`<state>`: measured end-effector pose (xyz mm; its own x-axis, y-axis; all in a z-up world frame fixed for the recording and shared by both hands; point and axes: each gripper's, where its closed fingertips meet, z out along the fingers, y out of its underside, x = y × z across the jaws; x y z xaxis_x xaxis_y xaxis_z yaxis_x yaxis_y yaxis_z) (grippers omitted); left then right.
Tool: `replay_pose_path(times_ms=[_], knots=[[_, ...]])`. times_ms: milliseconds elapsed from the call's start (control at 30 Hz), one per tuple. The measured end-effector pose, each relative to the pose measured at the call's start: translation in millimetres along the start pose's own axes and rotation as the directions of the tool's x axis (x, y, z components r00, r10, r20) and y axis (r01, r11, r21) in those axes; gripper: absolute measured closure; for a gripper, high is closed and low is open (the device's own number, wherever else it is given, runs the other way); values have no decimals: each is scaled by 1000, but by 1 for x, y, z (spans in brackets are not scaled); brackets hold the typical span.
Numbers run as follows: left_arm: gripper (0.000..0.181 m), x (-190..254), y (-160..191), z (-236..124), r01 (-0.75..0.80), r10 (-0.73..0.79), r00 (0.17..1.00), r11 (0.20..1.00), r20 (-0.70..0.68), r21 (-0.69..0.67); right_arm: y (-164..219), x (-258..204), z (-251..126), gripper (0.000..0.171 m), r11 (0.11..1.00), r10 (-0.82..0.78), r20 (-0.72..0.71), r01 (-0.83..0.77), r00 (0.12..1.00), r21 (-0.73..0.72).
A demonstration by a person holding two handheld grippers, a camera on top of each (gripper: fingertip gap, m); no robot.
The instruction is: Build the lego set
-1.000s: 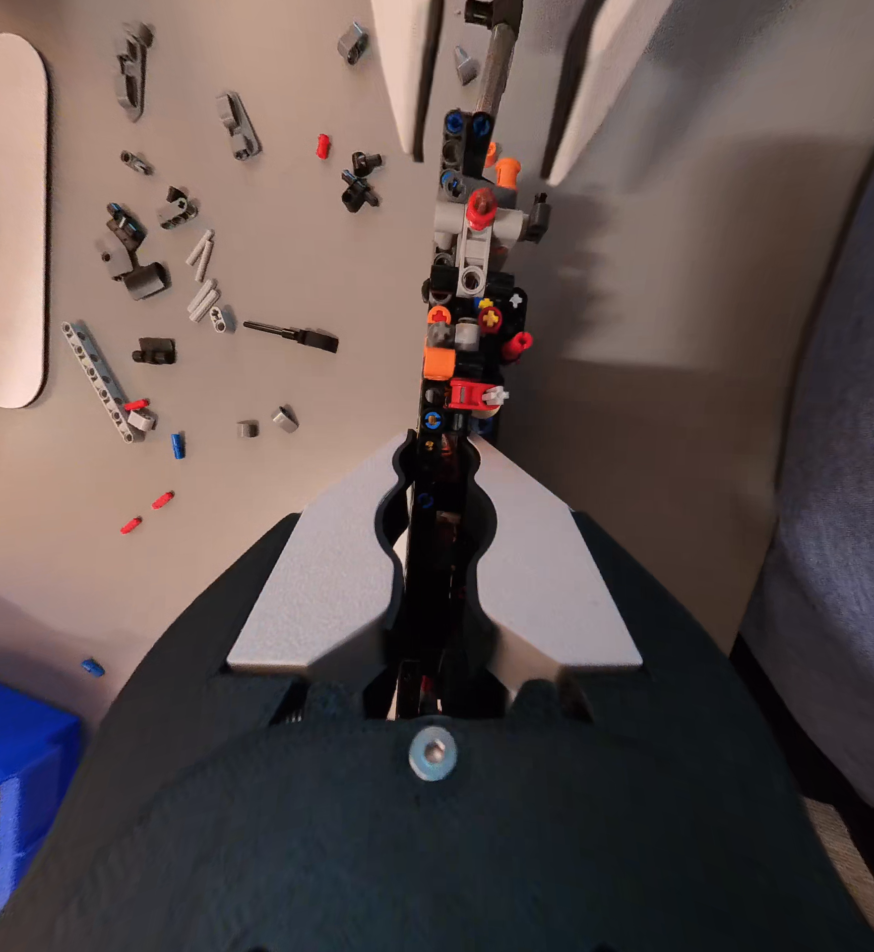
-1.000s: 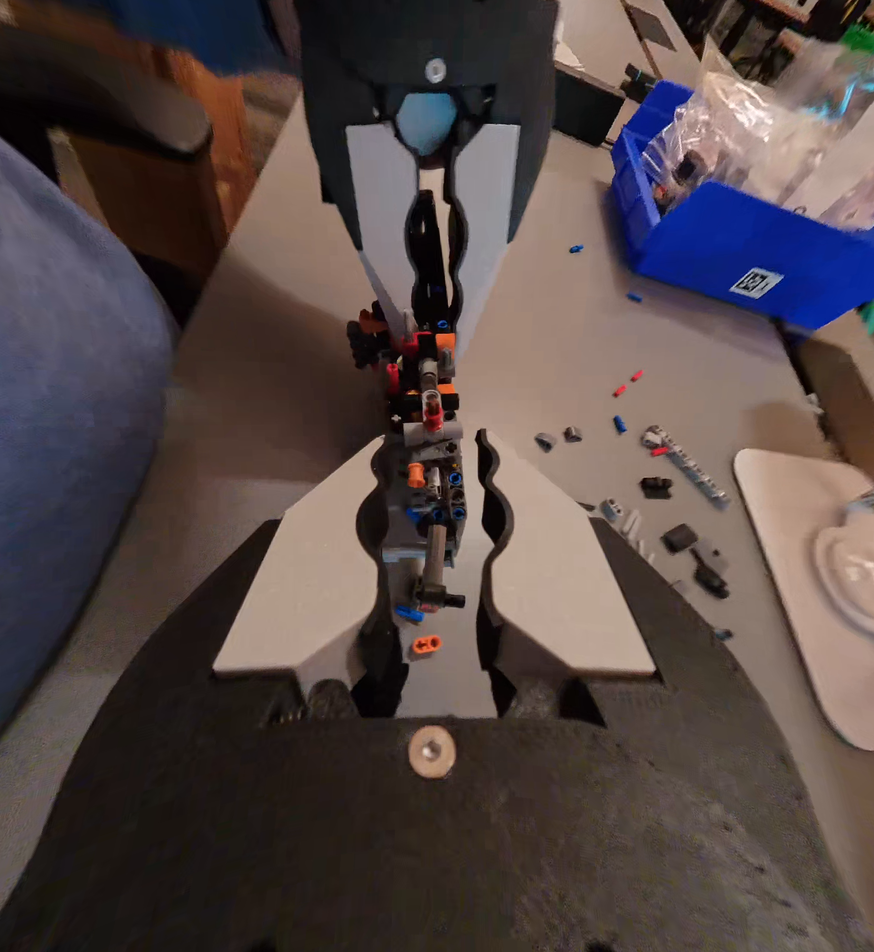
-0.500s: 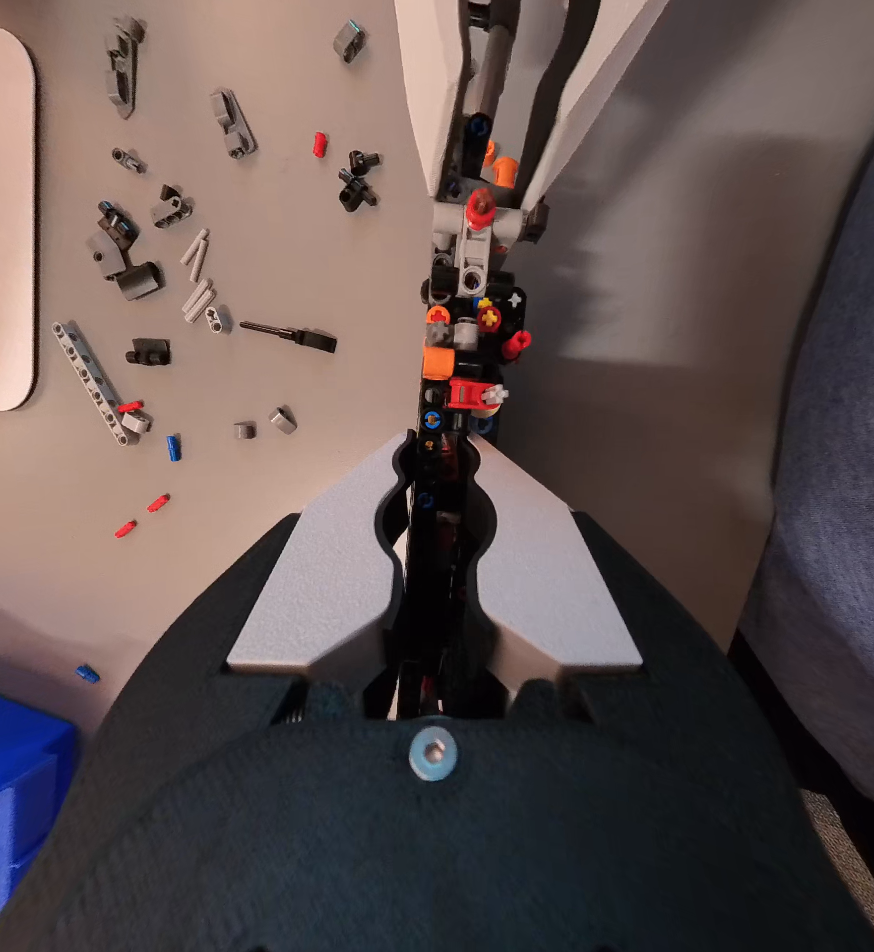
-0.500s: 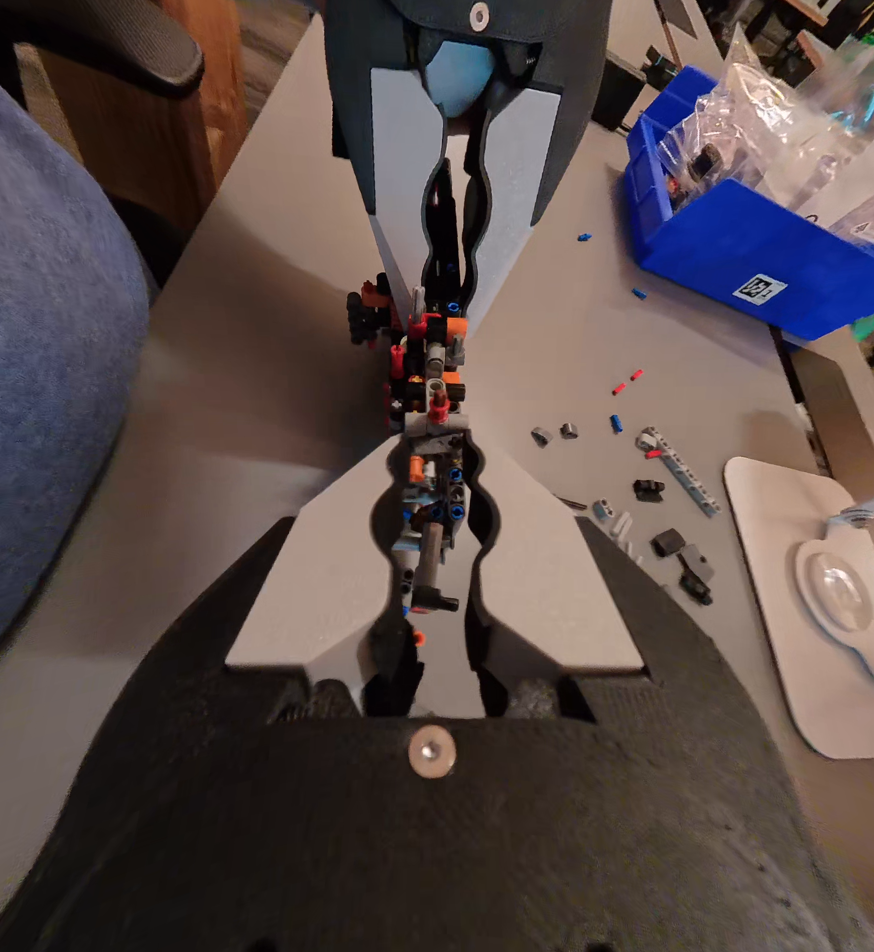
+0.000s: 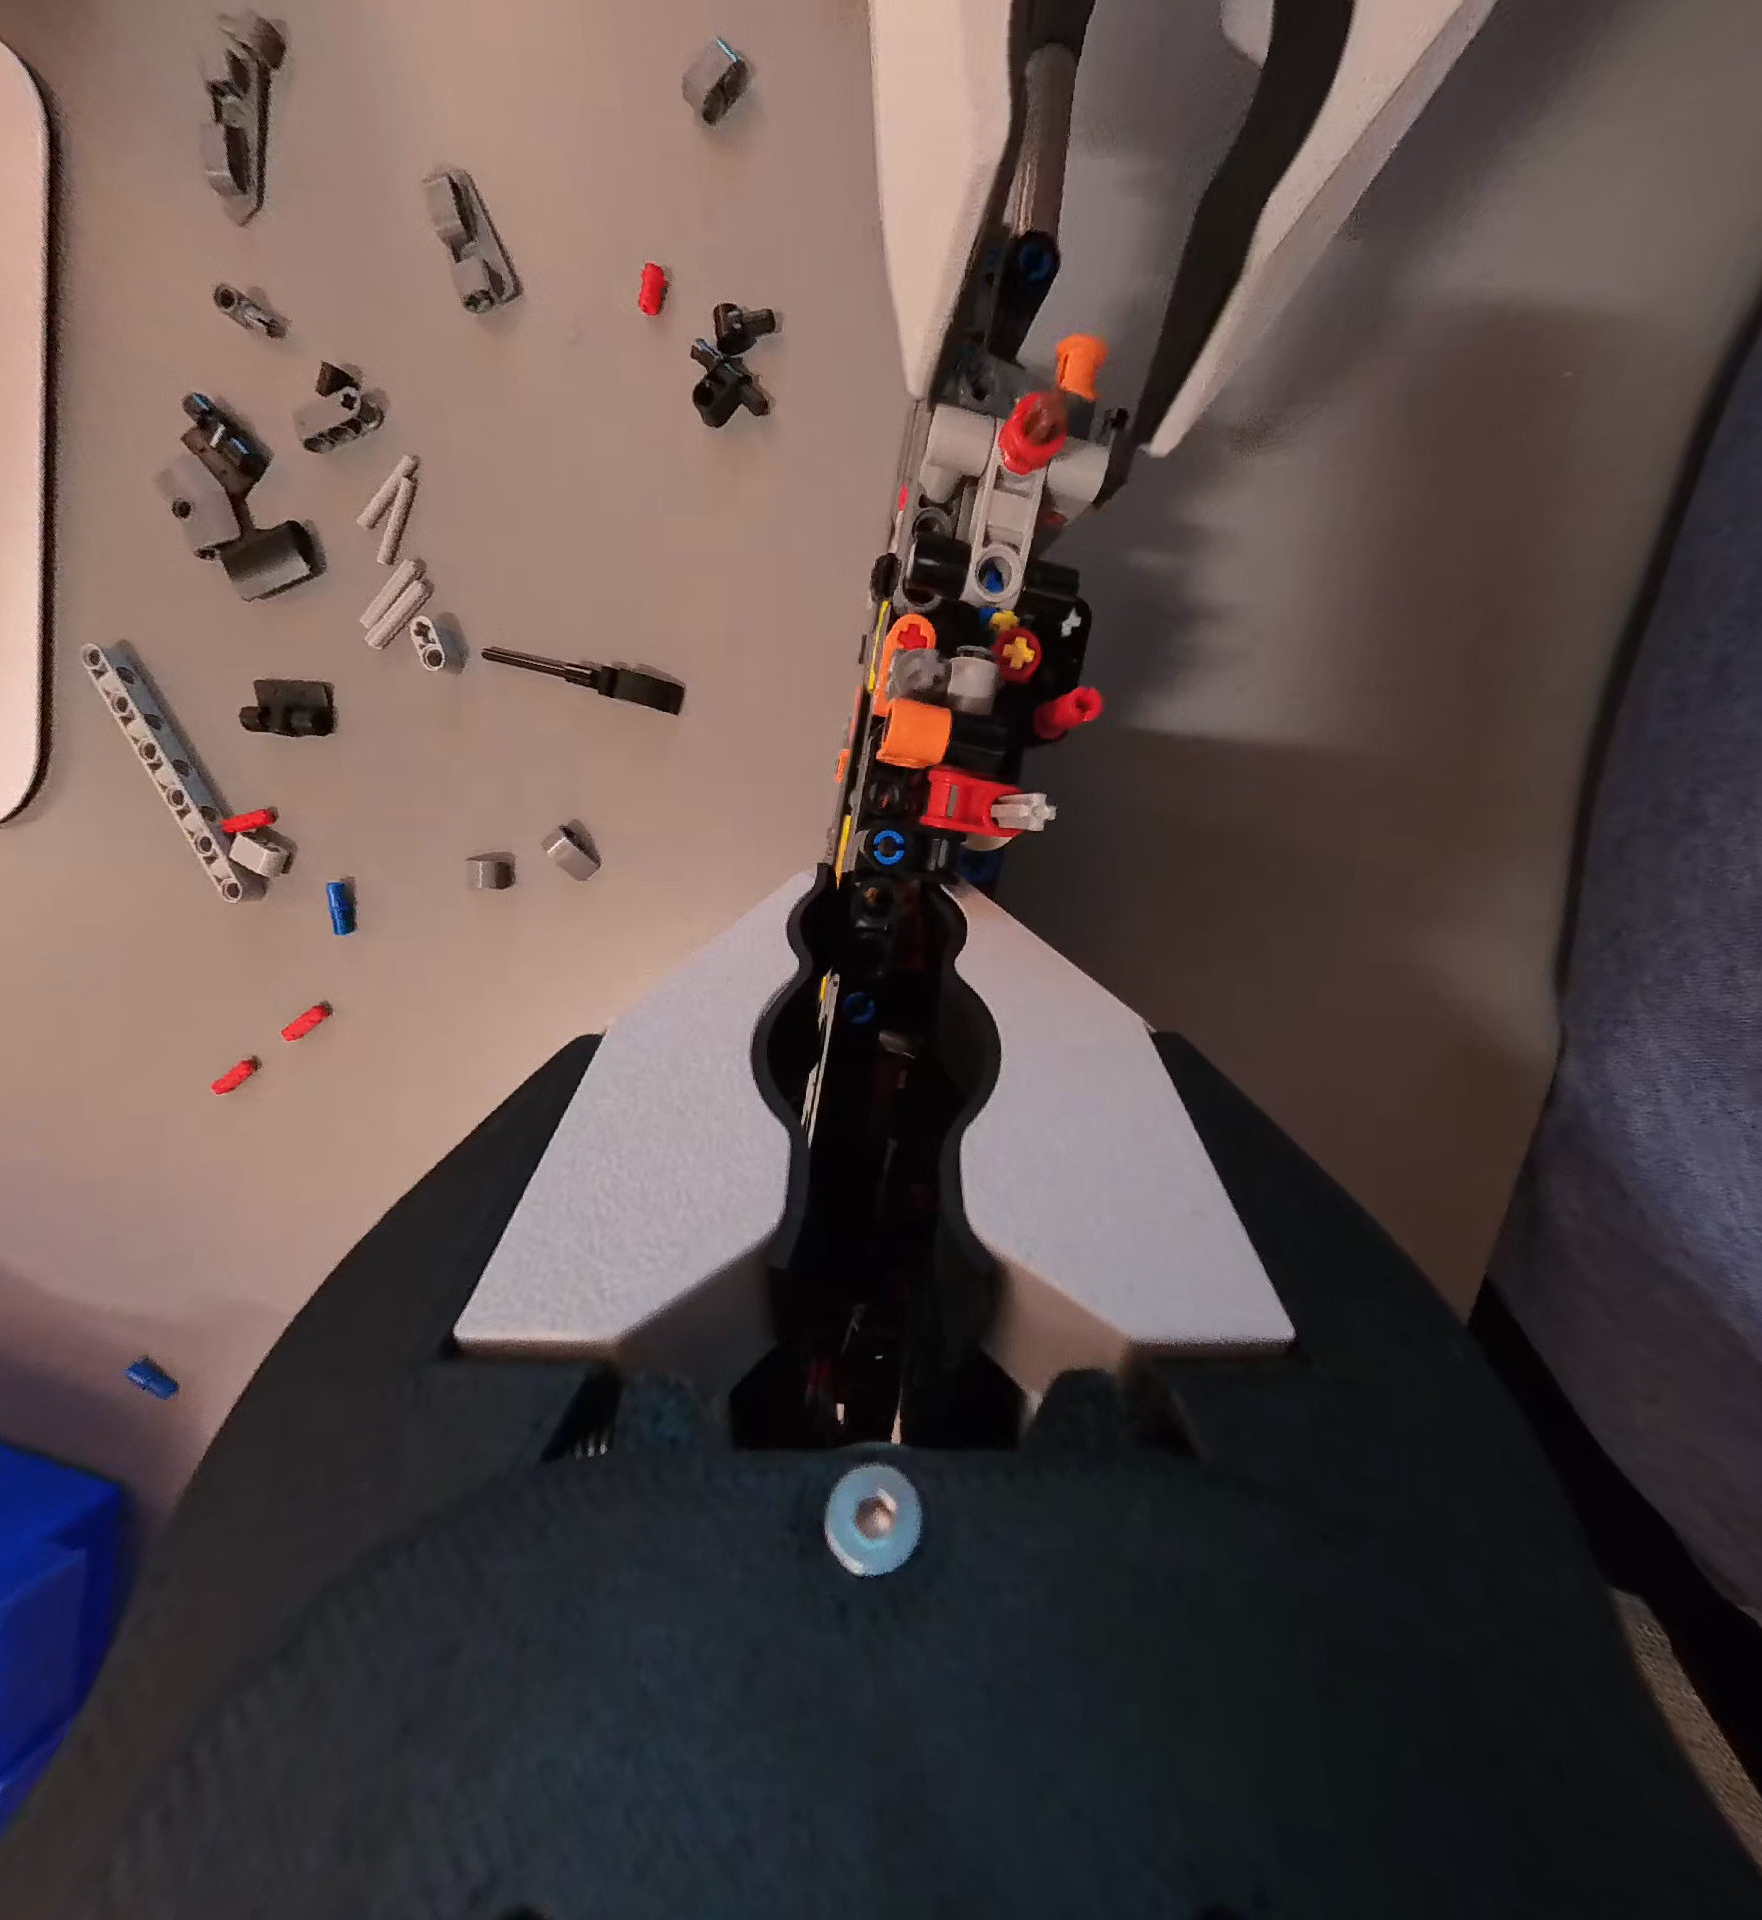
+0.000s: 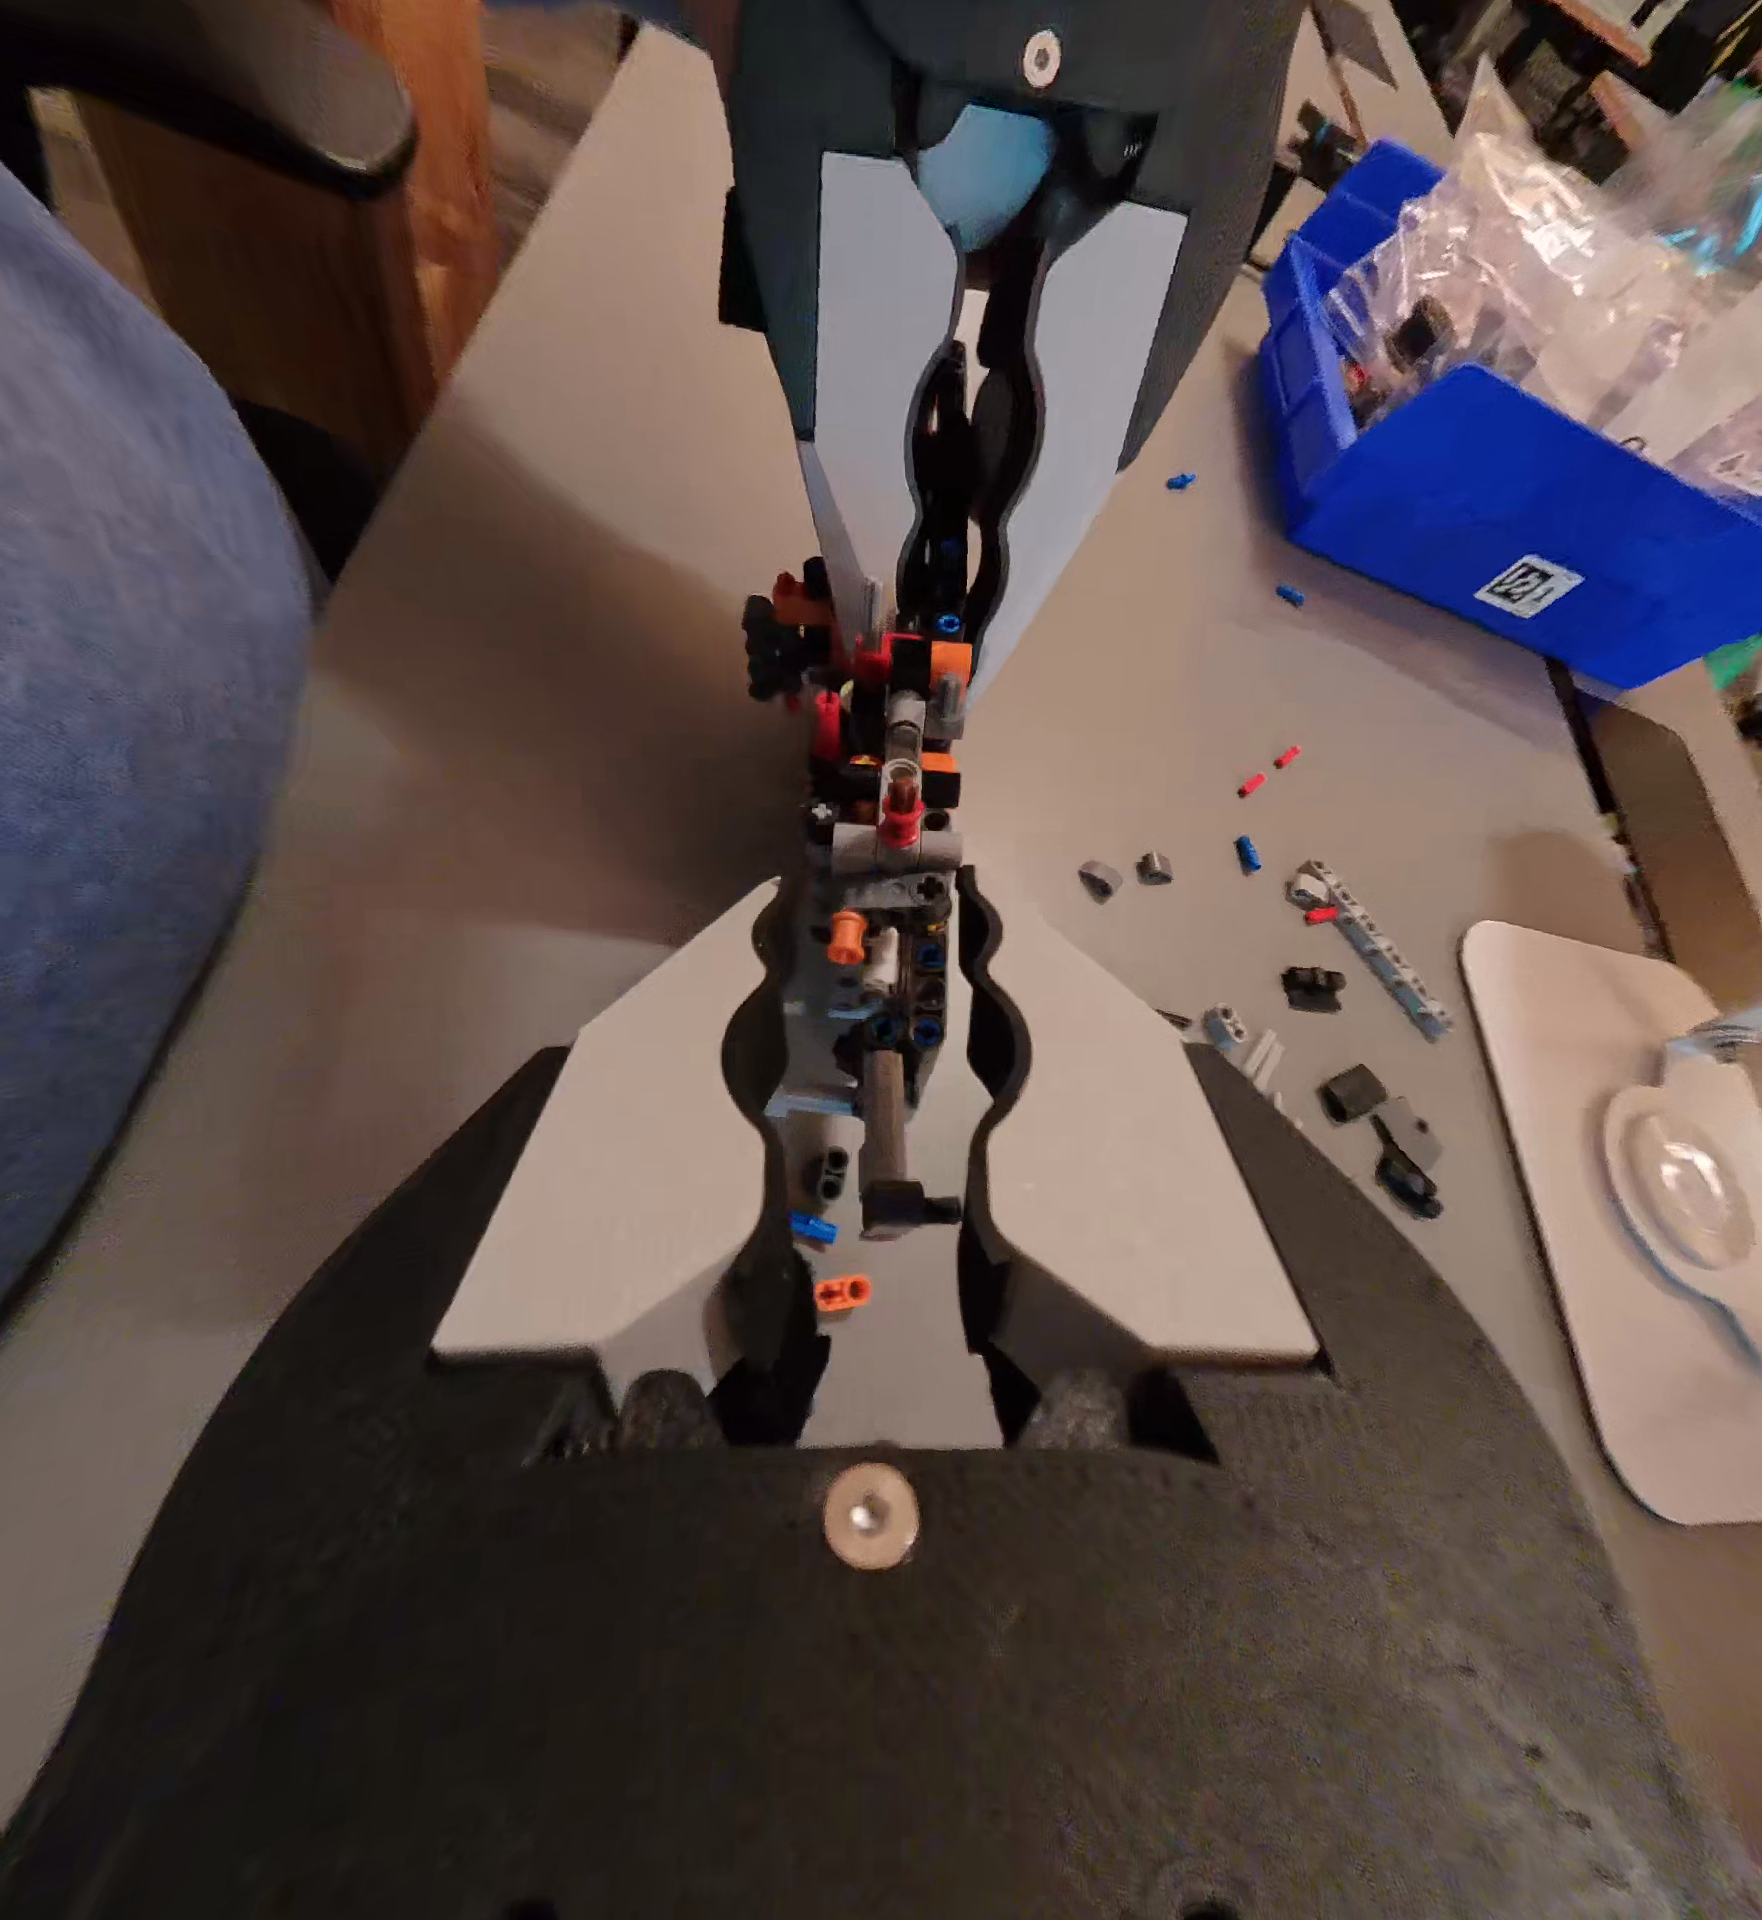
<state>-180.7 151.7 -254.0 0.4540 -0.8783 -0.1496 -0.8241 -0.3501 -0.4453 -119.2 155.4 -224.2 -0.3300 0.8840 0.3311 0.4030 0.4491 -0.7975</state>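
- The long, narrow lego assembly of black, grey, red and orange parts [image 5: 970,675] lies in the air above the grey table [image 5: 596,156], and its long axis runs straight from one gripper to the other.
- The left gripper [image 5: 882,914] is closed on the black end of the assembly; this end goes deep between the two pale grey fingers [image 5: 669,1122].
- The right gripper [image 6: 861,883] has its fingers on both sides of the opposite, grey end, where a dark grey axle [image 6: 882,1122] points back toward its camera. A small gap shows on the right side, so I cannot tell if it already presses.
- In my judgement, the coming move depends on this line: both grippers face each other along the same axis, so any push or pull goes along the length.
- The loose small pieces [image 5: 389,582] lie on the table toward the blue plastic bin [image 6: 1542,520], well apart from the assembly.
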Motion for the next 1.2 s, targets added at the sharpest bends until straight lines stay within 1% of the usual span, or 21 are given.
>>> replay_pose_path(times_ms=[33, 100, 167, 233, 467, 500, 533, 600, 667, 700, 833, 1000, 1200], knots=[[168, 0, 0, 0, 3, -3, 1000, 1000, -6, 1, 0, 1, 1, 143, 1000, -9, -9, 8, 1000, -1], [167, 0, 0, 0, 5, -5, 1000, 1000, -11, 0, 0, 3, 2, 149, 998, -55, -34, 54, 998, -9], [167, 0, 0, 0, 8, -8, 1000, 1000, -14, 0, 1, 2, 2, 149, 995, -97, -47, 96, 994, -20], [167, 1, 0, 0, 9, -9, 1000, 1000, -16, 0, 1, 1, 2, 150, 995, -96, -44, 95, 994, -25], [168, -1, 0, 0, 14, -14, 1000, 1000, -7, -1, 1, 4, 2, 152, 996, 85, -10, -85, 996, 22], [168, -1, 0, 0, 13, -13, 1000, 1000, -7, 0, 1, 4, 2, 152, 996, 90, -14, -90, 996, 26], [167, -1, 0, 1, 13, -13, 1000, 1000, -8, 1, 0, 3, 2, 150, 996, 83, -25, -82, 996, 35], [168, -1, 0, 1, 16, -16, 1000, 1000, -11, 3, -6, 2, 2, 135, 994, 93, -29, -91, 995, 59], [167, -1, 0, 1, 17, -17, 1000, 1000, -12, 1, -5, 4, 3, 146, 997, 68, -58, -65, 996, 45], [167, -1, 0, 1, 15, -15, 1000, 1000, -13, 1, -5, 5, 3, 150, 997, 62, -67, -59, 996, 49], [167, -1, 0, 1, 15, -15, 1000, 1000, -12, 1, -4, 4, 6, 149, 996, 81, -52, -78, 995, 54], [168, -1, 0, 1, 17, -17, 1000, 1000, -5, 2, -4, 7, 5, 150, 978, 189, -1, -189, 982, 89], [167, -2, 0, 1, 19, -19, 1000, 1000, -5, 1, -4, 8, 5, 151, 951, 279, 31, -281, 960, 127]])
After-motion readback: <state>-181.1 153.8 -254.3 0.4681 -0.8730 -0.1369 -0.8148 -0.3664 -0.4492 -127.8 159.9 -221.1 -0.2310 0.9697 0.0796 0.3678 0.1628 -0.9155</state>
